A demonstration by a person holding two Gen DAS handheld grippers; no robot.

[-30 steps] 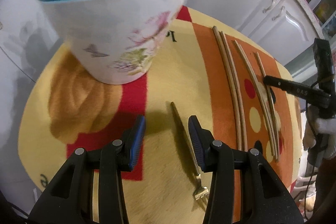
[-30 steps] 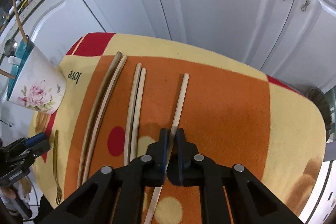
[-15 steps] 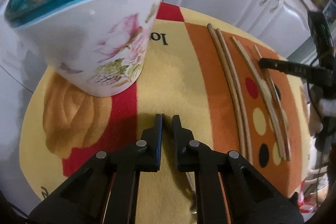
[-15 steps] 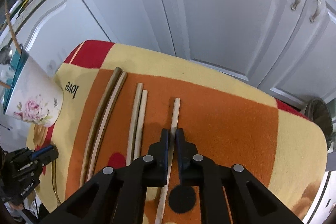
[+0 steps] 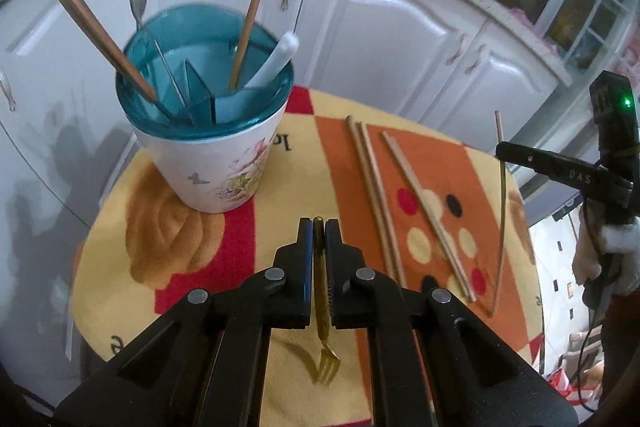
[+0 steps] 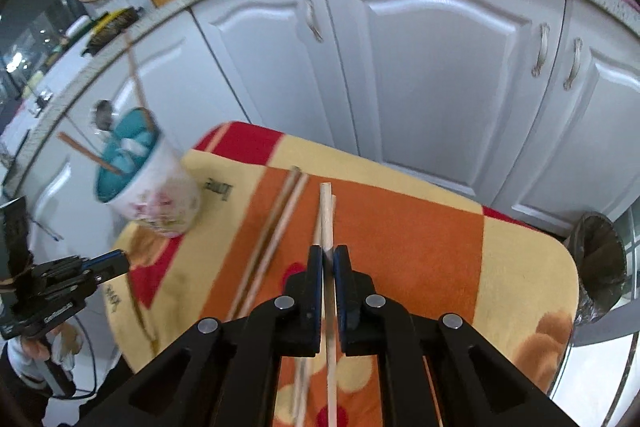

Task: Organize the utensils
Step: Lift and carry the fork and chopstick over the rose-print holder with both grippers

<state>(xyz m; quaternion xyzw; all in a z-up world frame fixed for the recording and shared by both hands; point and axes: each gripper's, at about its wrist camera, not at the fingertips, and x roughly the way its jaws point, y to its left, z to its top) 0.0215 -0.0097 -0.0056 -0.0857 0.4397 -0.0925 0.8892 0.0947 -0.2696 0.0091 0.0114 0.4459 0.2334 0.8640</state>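
Fork and chopstick both lifted, next stop the cup

We have the slim brass-coloured fork (image 5: 321,291) pinched by its handle, tines hanging low, in the left hand-held gripper (image 5: 319,227), whose jaws have just closed on it. The right hand-held gripper (image 6: 328,254) clamps a pale wooden chopstick (image 6: 326,215) above the cloth-covered surface (image 5: 280,187). We judge the next move is dropping each into the divided teal-lined cup (image 5: 216,167); four chopsticks (image 5: 376,195) lie waiting.
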